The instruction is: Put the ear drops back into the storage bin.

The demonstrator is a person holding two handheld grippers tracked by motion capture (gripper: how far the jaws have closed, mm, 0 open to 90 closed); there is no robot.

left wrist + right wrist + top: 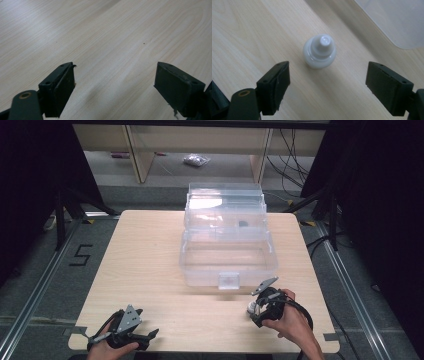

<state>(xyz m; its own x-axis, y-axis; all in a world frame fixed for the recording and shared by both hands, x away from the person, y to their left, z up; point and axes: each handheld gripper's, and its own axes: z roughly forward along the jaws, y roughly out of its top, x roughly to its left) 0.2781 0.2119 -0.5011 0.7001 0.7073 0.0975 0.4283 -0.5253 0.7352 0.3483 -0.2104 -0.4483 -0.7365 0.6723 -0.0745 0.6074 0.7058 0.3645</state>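
A: Starting on our left: the left gripper sits low over bare table, jaws spread wide, nothing between them. It is released and idle near the table's front edge, seen from above at.

B: Agreed. Then across to the right gripper. Its jaws are also apart, gripping nothing, and the small white bottle stands just ahead of the fingertips, roughly centred in the gap but beyond the pads.

A: So we have not got it yet. In the high view the bottle is right beside the right gripper, on the table in front of the clear plastic box, whose corner lies off to the gripper's far right.

B: How do we think it will handle? It looks like a little plastic dropper bottle, upright, cap on top. We would guess light and fairly stiff, with a smooth, rounded wall that could slide or twist out of flat pads.

A: And easy to knock over, being so small with a narrow cap. We would take it on the wider body below the shoulder, not on the tapered cap.

B: Yes, pads on opposite sides of the body, closing gently. Too hard a squeeze might pop it forward.
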